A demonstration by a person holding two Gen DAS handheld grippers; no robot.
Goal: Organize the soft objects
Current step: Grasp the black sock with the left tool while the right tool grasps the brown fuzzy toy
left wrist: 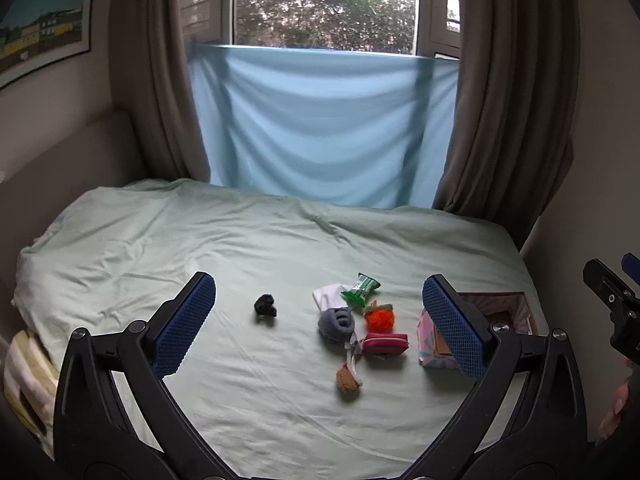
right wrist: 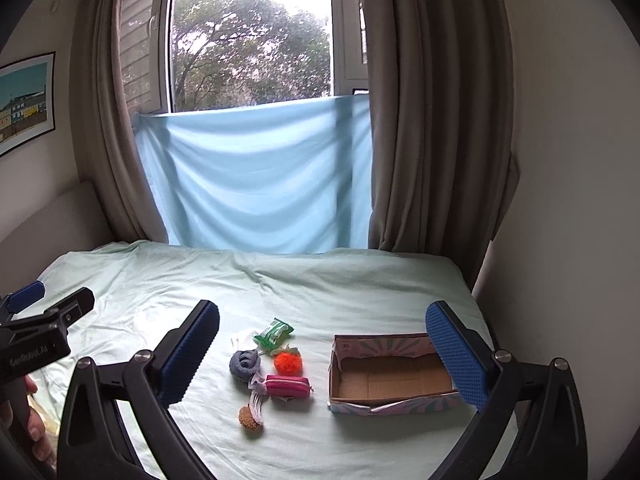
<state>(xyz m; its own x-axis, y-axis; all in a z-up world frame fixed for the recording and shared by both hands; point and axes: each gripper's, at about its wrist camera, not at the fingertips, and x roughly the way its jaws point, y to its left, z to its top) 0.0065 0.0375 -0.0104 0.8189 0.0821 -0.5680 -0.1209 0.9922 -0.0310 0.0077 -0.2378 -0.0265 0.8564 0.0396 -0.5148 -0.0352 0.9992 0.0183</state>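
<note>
Small soft items lie together on the pale green bed sheet [left wrist: 240, 248]: a grey rolled sock [left wrist: 337, 322] [right wrist: 244, 363], an orange pom-pom [left wrist: 380, 319] [right wrist: 287, 362], a pink zip pouch [left wrist: 386, 344] [right wrist: 287, 386], a green packet [left wrist: 360, 290] [right wrist: 274, 333], white cloth [left wrist: 327, 298], and a brown knitted piece [left wrist: 347, 380] [right wrist: 250, 418]. A dark bundle [left wrist: 266, 306] lies apart to the left. An open cardboard box [right wrist: 390, 376] [left wrist: 498, 312] sits right of them, with nothing in it. My left gripper [left wrist: 318, 324] and right gripper [right wrist: 322, 360] hover open above the bed, holding nothing.
Blue cloth [left wrist: 320, 128] hangs under the window between brown curtains [left wrist: 508, 100]. A striped fabric [left wrist: 28, 376] lies at the bed's left edge. A wall [right wrist: 572, 200] stands close on the right. A hand [right wrist: 28, 420] grips the left tool's handle.
</note>
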